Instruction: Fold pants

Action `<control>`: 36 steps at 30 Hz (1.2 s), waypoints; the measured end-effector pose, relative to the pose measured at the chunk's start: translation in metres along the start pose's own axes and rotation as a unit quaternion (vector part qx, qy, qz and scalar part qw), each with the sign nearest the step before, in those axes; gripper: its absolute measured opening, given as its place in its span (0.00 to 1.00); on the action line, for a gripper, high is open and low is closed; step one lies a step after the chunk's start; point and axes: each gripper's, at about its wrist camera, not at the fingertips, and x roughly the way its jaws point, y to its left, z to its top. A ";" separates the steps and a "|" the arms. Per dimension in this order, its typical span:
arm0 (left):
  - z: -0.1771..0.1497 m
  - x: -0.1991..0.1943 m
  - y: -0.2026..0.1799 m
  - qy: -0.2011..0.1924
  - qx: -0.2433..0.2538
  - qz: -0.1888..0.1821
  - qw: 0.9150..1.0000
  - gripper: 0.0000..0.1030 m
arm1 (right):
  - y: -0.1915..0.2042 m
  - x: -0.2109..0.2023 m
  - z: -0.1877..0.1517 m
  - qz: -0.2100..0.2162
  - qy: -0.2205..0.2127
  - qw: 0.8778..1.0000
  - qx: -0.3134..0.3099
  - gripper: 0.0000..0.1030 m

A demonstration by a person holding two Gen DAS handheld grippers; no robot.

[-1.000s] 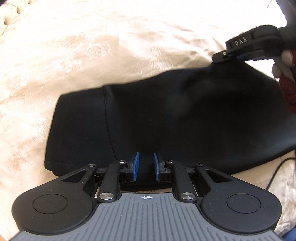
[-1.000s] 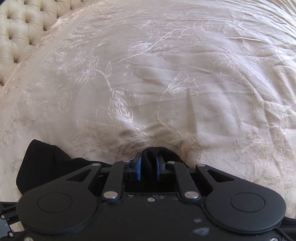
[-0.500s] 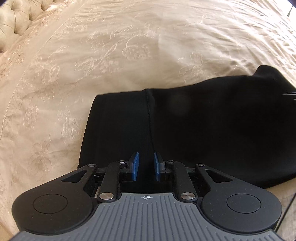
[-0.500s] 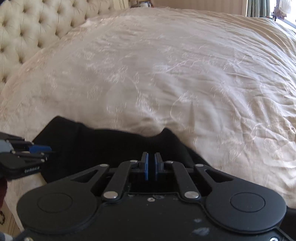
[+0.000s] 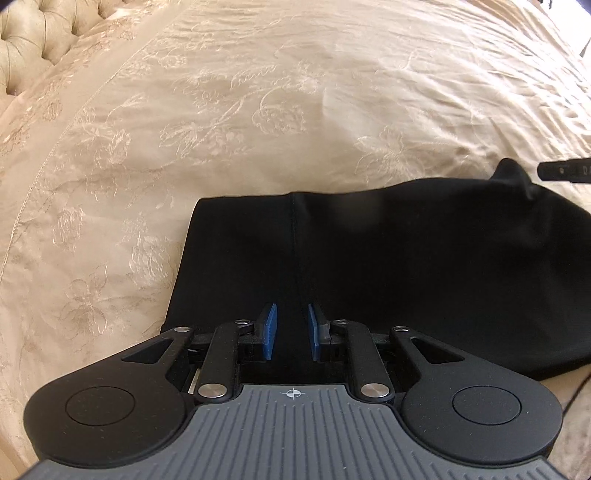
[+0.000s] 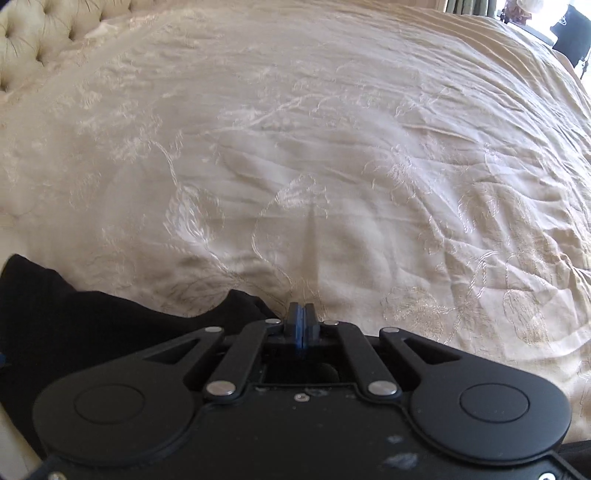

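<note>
The black pants (image 5: 388, 266) lie folded flat on the cream embroidered bedspread (image 5: 240, 103). My left gripper (image 5: 291, 330) is open, its blue pads spread over the near edge of the pants, with the seam running between them. My right gripper (image 6: 302, 325) is shut with its blue pads pressed together and nothing between them, just past the far edge of the pants (image 6: 92, 325). Its tip shows at the right edge of the left wrist view (image 5: 565, 171), beside a raised peak of cloth.
A tufted cream headboard (image 6: 40, 33) stands at the far left. The bedspread (image 6: 332, 166) stretches ahead and to the right. A dark object (image 6: 570, 29) stands beyond the bed's far right corner. A thin black cable (image 5: 576, 391) runs at the near right.
My right gripper has let go of the pants' edge and closed empty. The cloth has settled onto the bed. My left gripper has stayed open over the near edge.
</note>
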 end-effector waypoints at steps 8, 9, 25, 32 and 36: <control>0.001 -0.002 -0.039 0.001 0.049 -0.038 0.998 0.18 | -0.006 -0.060 -0.062 0.008 0.021 0.999 0.032 0.05; -0.001 -0.002 -0.048 0.002 0.055 -0.040 0.998 0.18 | -0.010 -0.059 -0.070 -0.004 0.031 0.999 0.038 0.06; -0.011 -0.029 -0.119 -0.018 0.111 -0.065 0.992 0.18 | -0.104 -0.076 -0.092 -0.074 -0.009 0.984 0.161 0.07; -0.013 -0.045 -0.179 -0.031 0.137 -0.072 0.987 0.18 | -0.159 -0.104 -0.141 -0.112 0.017 0.978 0.176 0.09; -0.012 -0.058 -0.228 -0.040 0.145 -0.071 0.986 0.18 | -0.209 -0.123 -0.167 -0.128 0.018 0.968 0.215 0.09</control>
